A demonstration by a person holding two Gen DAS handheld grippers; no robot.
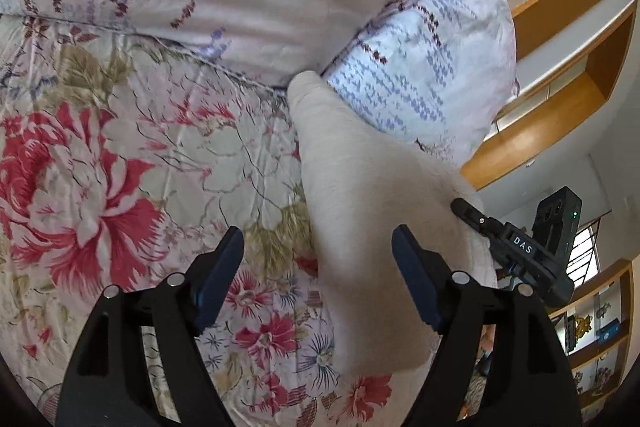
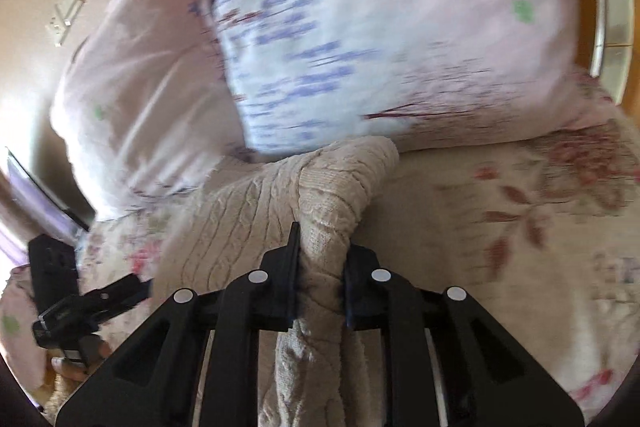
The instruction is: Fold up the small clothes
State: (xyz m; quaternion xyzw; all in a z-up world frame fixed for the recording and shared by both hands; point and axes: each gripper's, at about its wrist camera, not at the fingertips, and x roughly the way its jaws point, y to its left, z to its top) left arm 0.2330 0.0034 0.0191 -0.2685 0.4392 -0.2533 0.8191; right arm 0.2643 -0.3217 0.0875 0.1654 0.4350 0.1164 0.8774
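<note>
a cream knit garment is lying partly on a floral bedspread, with one bunched end lifted off it. the fold is looking early: the cloth is hanging in a loose, rumpled drape, with no neat layers showing, so most of the folding is seemingly still left to do.

the right gripper is clamping its jaws on a gathered edge of the knit, with fabric squeezed between them and trailing down below. in the left wrist view the same garment is running as a pale band from near the pillows down toward the camera.

the left gripper is holding its jaws wide apart, gripping nothing. the cloth is passing between them, close to the right-hand jaw, though whether it is touching is unclear. the right wrist view is blurred.
</note>
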